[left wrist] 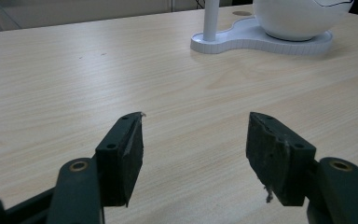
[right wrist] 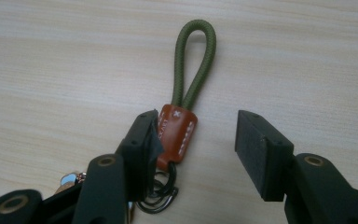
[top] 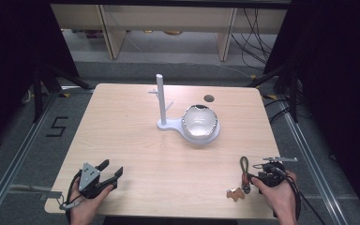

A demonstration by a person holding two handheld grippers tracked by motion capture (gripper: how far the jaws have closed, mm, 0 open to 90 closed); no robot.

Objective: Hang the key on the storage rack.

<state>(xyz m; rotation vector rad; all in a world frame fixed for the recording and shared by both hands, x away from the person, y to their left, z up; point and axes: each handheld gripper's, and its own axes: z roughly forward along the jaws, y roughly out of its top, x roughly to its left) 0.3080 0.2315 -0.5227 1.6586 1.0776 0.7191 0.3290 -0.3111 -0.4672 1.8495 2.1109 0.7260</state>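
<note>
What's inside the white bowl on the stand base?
The round white bowl shows a shiny, reflective interior with nothing visible in it from the high view. Its near inner wall is hidden by the rim, so something small there cannot be excluded.

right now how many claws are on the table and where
2. The left claw sits at the near left corner, jaws open on nothing. The right claw is at the near right, open around the keychain.

bowl on stand, mid-table
</note>
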